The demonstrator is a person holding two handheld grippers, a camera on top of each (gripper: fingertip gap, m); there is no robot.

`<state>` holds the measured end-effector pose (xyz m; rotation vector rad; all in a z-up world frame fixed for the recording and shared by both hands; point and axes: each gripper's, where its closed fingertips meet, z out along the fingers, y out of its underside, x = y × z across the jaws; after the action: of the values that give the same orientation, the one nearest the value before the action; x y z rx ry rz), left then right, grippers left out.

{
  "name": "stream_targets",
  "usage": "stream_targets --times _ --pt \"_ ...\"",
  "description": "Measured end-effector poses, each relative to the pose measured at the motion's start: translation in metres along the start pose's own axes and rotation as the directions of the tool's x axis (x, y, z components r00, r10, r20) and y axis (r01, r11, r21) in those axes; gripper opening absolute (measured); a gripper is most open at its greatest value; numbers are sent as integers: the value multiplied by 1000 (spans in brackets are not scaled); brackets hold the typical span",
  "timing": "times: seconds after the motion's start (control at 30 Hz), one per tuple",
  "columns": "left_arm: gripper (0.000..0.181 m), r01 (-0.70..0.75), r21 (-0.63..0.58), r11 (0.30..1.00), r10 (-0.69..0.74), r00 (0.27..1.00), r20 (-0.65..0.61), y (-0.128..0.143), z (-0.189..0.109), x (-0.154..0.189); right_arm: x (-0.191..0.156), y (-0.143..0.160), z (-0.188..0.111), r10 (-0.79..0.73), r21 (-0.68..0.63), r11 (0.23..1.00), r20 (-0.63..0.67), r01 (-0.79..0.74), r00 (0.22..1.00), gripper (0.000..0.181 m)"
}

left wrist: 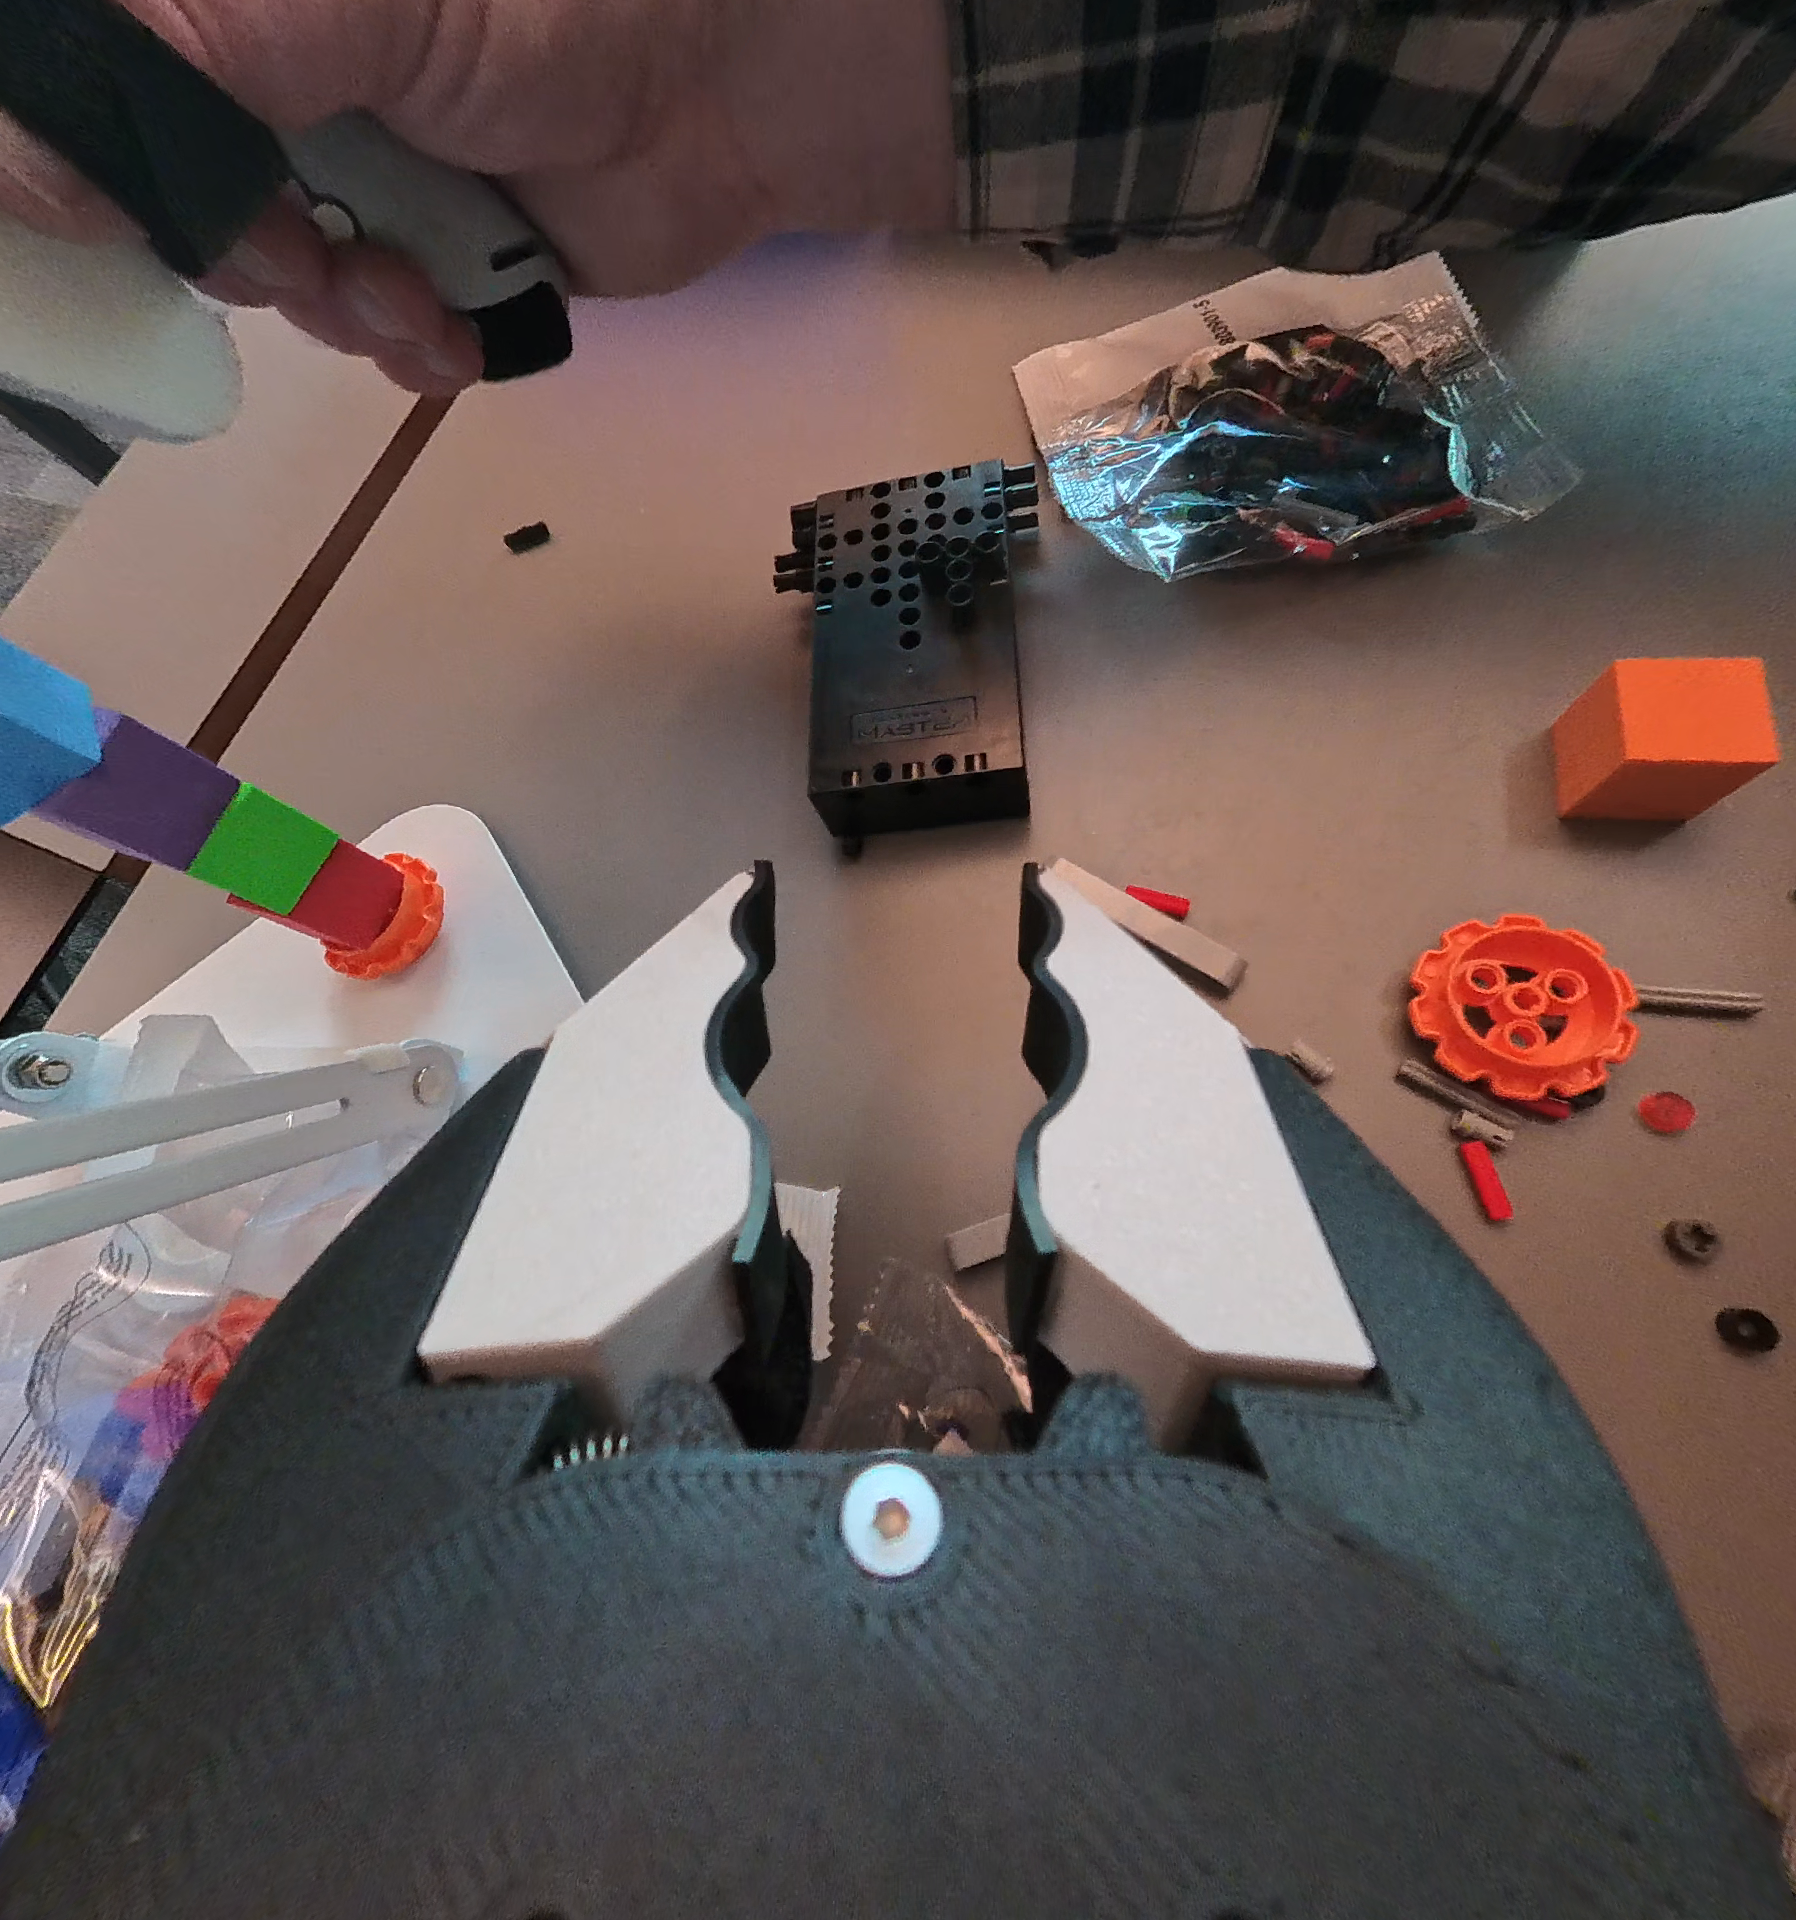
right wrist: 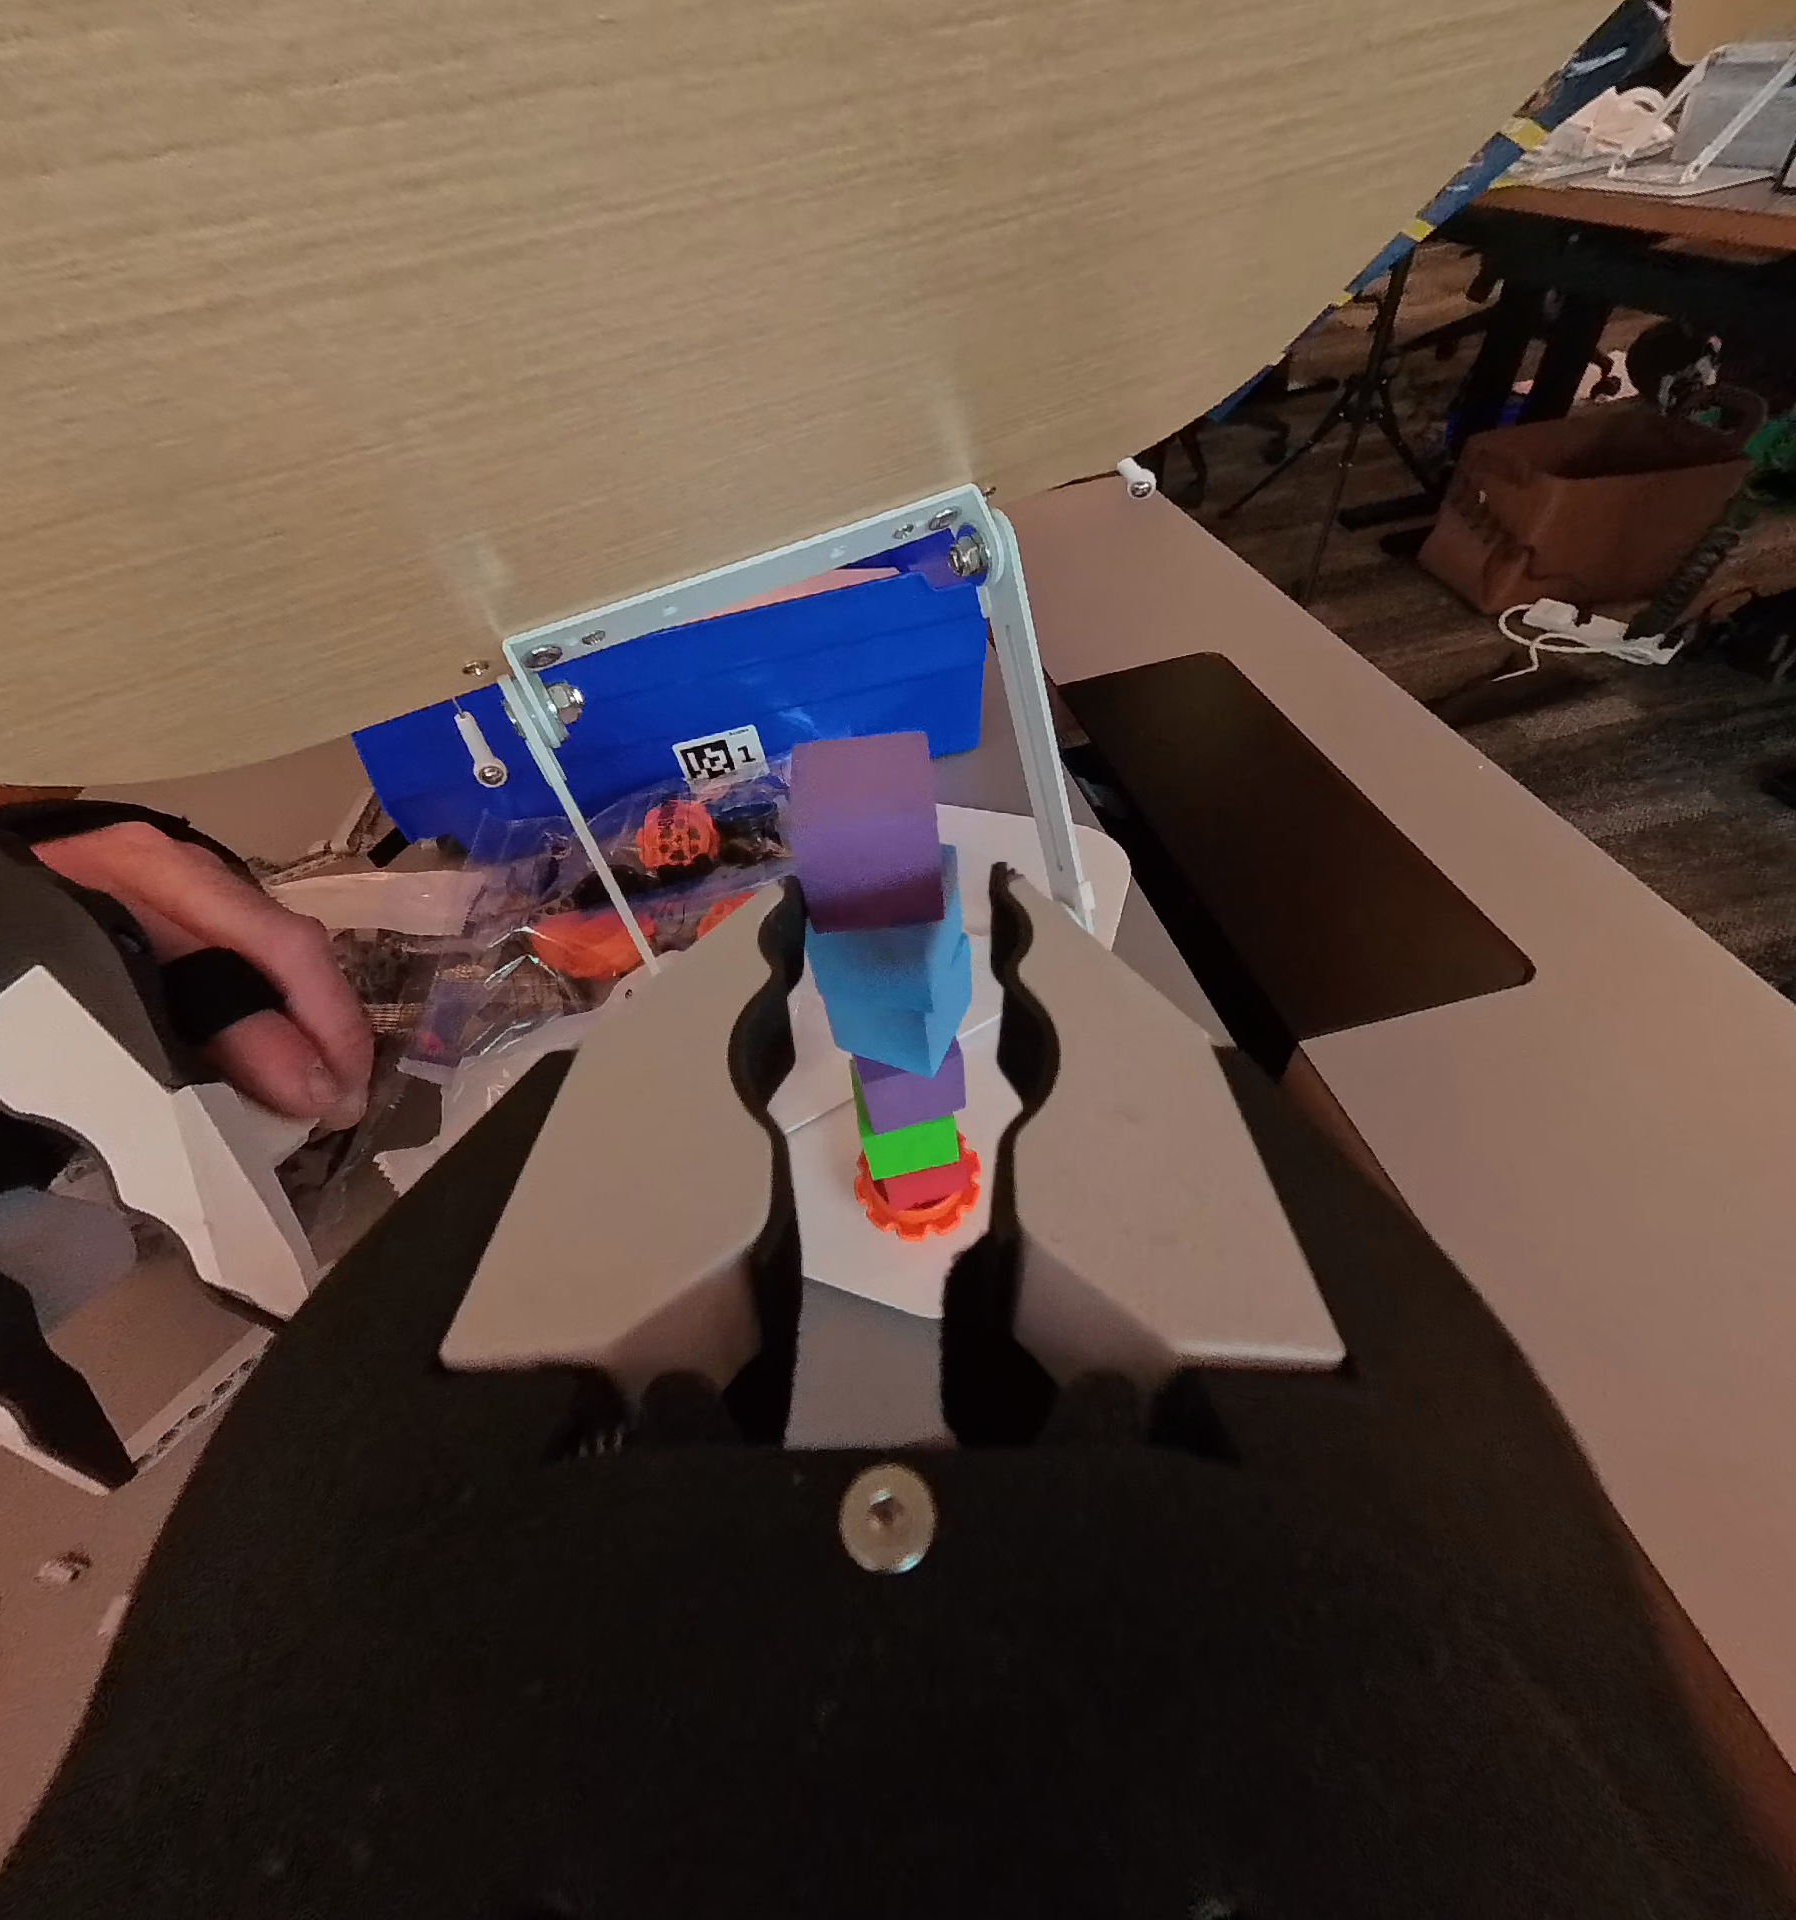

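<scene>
A tower of blocks (right wrist: 894, 997) stands on a small orange gear (right wrist: 920, 1210) on a white plate (right wrist: 852, 1268): red, green, purple, blue, with a purple block (right wrist: 868, 831) on top. My right gripper (right wrist: 894, 891) is open and empty above the tower, which shows between its fingers without touching them. In the left wrist view the tower (left wrist: 198, 821) leans out of frame at the left. My left gripper (left wrist: 896, 894) is open and empty, low over the table, pointing at a black perforated box (left wrist: 915, 675). It also shows in the right wrist view (right wrist: 94, 1091), held by a hand.
An orange cube (left wrist: 1663, 738), a larger orange gear (left wrist: 1522, 1008) and several small loose parts (left wrist: 1486, 1179) lie to the right. A crumpled plastic bag (left wrist: 1289, 447) lies behind the box. A blue bin (right wrist: 665, 707), a white bracket frame (right wrist: 1029, 727) and bags of parts (right wrist: 561, 914) stand behind the tower. The small orange gear (right wrist: 920, 1210) lies around 12 cm away from my right fingertips.
</scene>
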<state>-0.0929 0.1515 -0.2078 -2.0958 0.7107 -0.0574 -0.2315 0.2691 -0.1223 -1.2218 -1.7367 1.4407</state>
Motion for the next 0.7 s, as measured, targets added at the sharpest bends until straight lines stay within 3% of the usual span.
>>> stream_targets --times 0.2,0.3,0.4,0.5,0.6,0.7 --pt "46 -13 1 1000 13 1000 -17 -2 1 6 -1 2 -32 -24 -89 996 -91 16 996 50" --pt "45 -18 -3 1000 18 1000 -21 -2 1 7 -36 13 -69 -118 -225 970 -106 91 987 50" --pt "45 -15 -8 1000 15 1000 -26 -1 4 8 -102 45 -91 -226 -376 900 24 218 974 58" --pt "45 -28 -25 999 27 999 -28 1 7 10 -167 93 -106 -204 -485 828 209 282 956 59" --pt "45 -32 -18 999 32 999 -33 -1 6 13 -214 146 -123 -156 -583 736 348 344 925 59" --pt "44 -40 -11 999 40 999 -30 -3 5 12 -239 180 -133 -117 -631 684 400 366 909 57"
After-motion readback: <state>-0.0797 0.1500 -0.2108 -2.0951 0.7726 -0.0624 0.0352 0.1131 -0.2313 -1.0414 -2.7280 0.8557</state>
